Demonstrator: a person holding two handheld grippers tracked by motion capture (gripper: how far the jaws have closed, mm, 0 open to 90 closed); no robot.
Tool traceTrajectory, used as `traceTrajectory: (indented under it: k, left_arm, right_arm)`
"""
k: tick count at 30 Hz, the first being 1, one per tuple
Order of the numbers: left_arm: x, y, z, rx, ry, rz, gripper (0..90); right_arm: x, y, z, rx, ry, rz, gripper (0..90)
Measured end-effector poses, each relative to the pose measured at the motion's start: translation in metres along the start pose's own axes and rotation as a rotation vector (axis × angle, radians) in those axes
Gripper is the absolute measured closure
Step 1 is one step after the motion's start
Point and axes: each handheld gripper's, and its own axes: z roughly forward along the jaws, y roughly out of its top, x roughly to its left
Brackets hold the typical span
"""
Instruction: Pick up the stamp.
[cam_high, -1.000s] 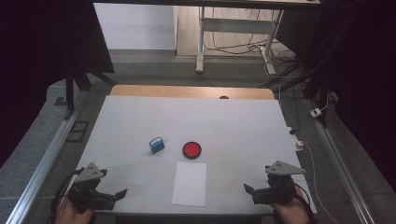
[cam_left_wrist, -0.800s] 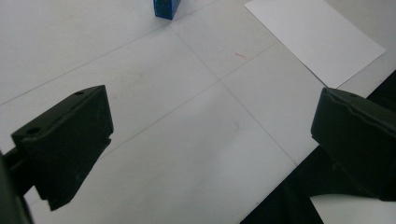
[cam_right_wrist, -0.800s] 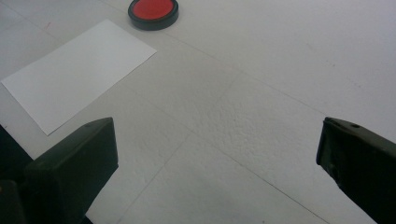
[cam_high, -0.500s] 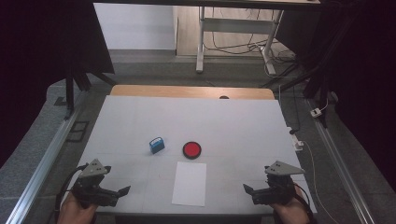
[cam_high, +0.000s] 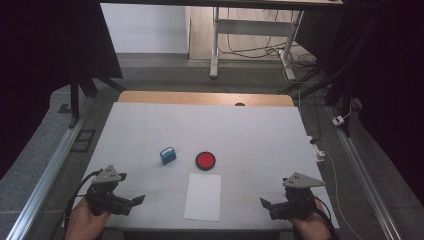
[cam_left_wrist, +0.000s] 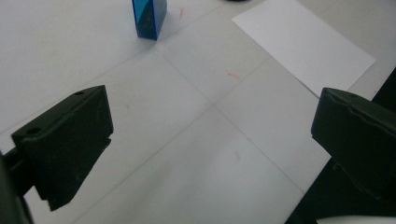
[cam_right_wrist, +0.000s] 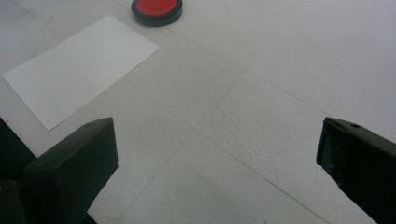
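The left gripper (cam_high: 131, 204) and the right gripper (cam_high: 266, 206) are both hovering low at the near edge of the table (cam_high: 250, 125), each with its jaws spread wide and nothing between them; neither one is touching anything.

The main risk, as I judge it, is with the sheet of paper (cam_high: 203, 196), which is lying flat just ahead of and between the two pairs of fingers. A thin sheet gives wide-open jaws no edge to bite on, so a gripper coming down on it would likely just push it across the smooth table or crumple a corner. A sweeping reach from either side could also drag it toward the table's near edge.

In the left gripper view, the paper (cam_left_wrist: 303, 44) is lying ahead and to the right of the fingers (cam_left_wrist: 65, 140), and the blue block (cam_left_wrist: 148, 17) is standing upright farther on (probably a stamp, though the view is too small to say). It is narrow, so a glancing jaw could tip it over.

Beyond the paper's far end, in the right gripper view, the round red pad (cam_right_wrist: 156, 9) is sitting well ahead of the fingers (cam_right_wrist: 74, 163), just beside the block.
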Motion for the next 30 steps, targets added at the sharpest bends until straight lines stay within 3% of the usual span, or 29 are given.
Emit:
traceTrajectory:
  k: [8, 17, 30]
  left_arm:
    - [0.006, 0.006, 0.008, 0.002, -0.01, 0.013, 0.0]
    - [0.009, 0.017, 0.021, 0.008, 0.005, 0.013, 0.0]
    - [0.016, 0.038, 0.043, 0.033, 0.021, 0.047, 0.0]
  right_arm:
    - [0.0, 0.0, 0.0, 0.003, 0.001, -0.002, 0.0]
    - [0.0, 0.0, 0.001, 0.007, 0.009, -0.003, 0.0]
    - [0.0, 0.0, 0.001, 0.01, 0.008, -0.003, 0.0]
